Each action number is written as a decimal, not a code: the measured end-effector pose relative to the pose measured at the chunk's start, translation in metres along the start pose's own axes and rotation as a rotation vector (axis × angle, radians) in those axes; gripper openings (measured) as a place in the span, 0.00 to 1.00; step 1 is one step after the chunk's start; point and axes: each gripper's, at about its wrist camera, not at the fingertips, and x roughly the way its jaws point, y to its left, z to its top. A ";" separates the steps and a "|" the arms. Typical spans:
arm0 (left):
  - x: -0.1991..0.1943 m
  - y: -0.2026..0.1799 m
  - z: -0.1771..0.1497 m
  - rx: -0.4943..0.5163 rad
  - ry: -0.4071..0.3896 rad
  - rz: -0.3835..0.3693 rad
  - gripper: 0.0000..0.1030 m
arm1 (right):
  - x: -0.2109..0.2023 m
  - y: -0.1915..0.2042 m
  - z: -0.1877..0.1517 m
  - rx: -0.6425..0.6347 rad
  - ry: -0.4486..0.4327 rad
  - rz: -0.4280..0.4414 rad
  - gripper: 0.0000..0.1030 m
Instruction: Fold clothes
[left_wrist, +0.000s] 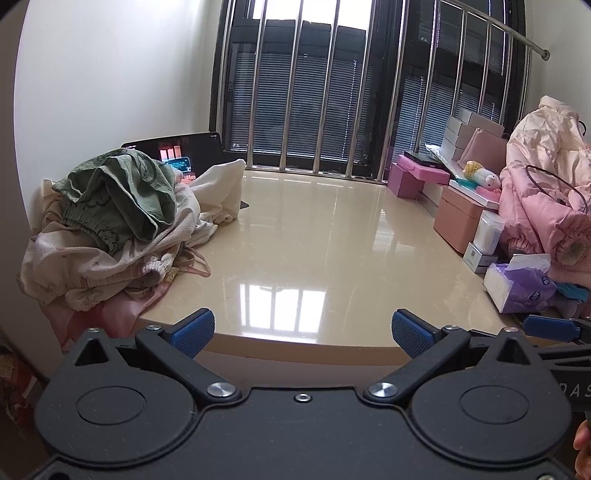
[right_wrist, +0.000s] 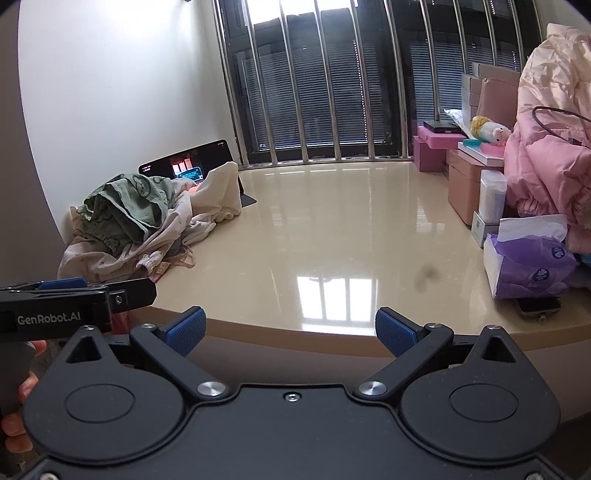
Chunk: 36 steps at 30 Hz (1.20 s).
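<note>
While both claws, left (left_wrist: 303, 326) and right (right_wrist: 290, 328), gape empty, tangled clothes pile (left_wrist: 110, 221) overhangs worktop (left_wrist: 314, 229) edge; pulling one garment could drag others off.

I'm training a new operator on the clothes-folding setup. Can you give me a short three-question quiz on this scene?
1. True or false: the left gripper already holds a garment.
2. What lies on top of the clothes pile? A) a green garment B) a pink box C) a tissue pack
3. Fill in: the lit tablet stands ____ the pile, near the white wall.

Key:
1. False. Both the left and the right gripper have their fingers spread wide apart, with nothing between them.
2. A, the green garment.
3. Behind.
</note>
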 end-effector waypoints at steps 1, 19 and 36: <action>0.000 0.000 0.000 0.000 0.000 0.001 1.00 | 0.000 0.000 0.001 0.001 0.000 -0.001 0.97; 0.002 0.004 -0.003 -0.025 0.020 -0.049 1.00 | -0.001 -0.003 0.000 0.014 0.000 0.008 0.97; 0.005 0.000 -0.005 -0.028 0.047 -0.043 1.00 | 0.001 0.002 -0.003 0.015 0.008 -0.004 0.97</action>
